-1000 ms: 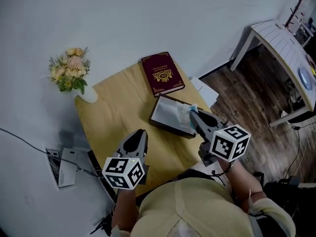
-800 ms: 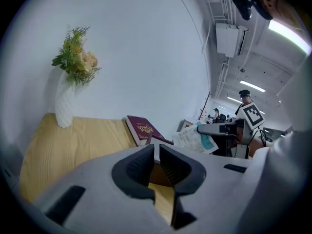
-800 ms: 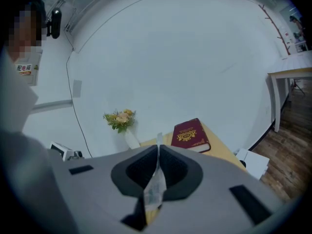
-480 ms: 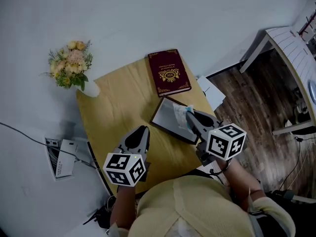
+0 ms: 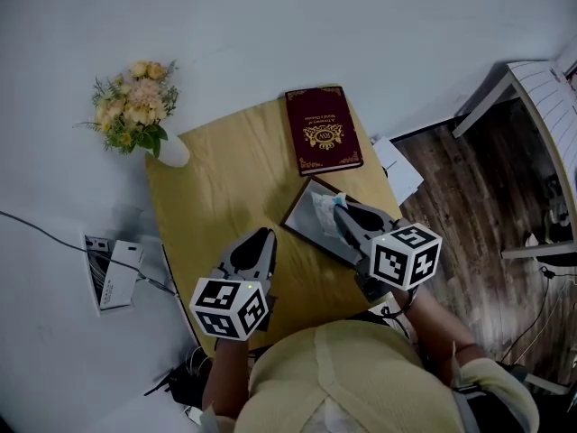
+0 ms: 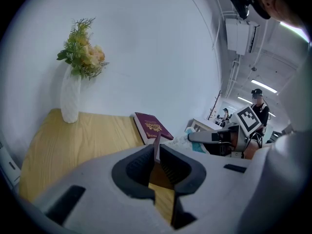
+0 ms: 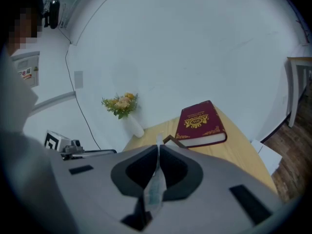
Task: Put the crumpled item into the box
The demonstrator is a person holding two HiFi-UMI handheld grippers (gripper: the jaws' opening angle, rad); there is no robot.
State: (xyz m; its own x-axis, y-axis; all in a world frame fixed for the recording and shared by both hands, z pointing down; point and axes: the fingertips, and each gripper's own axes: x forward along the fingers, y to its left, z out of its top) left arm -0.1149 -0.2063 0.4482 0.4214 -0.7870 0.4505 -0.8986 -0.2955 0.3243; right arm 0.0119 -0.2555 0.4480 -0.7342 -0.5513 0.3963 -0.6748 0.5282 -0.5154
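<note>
A shallow dark box [image 5: 302, 224] with a pale inside lies on the wooden table [image 5: 216, 188], near its right edge. My right gripper [image 5: 340, 211] hovers over the box's right end, shut on the crumpled item [image 5: 325, 213], a white and light-blue wad. In the right gripper view the crumpled item [image 7: 156, 182] is pinched flat between the jaws, and a corner of the box [image 7: 170, 140] peeks past them. My left gripper [image 5: 256, 244] hangs over the table's front left, shut and empty. The left gripper view shows the right gripper [image 6: 195, 137] with the crumpled item [image 6: 194, 145].
A dark red book [image 5: 322, 129] lies at the table's far right corner. A white vase of flowers [image 5: 137, 108] stands at the far left corner. On the floor lie a white device with cables [image 5: 113, 273] and papers [image 5: 397, 170]. A white side table [image 5: 545, 93] stands at right.
The head view has shifted. My right gripper with the crumpled item has edged slightly further over the box. My left gripper has kept its place.
</note>
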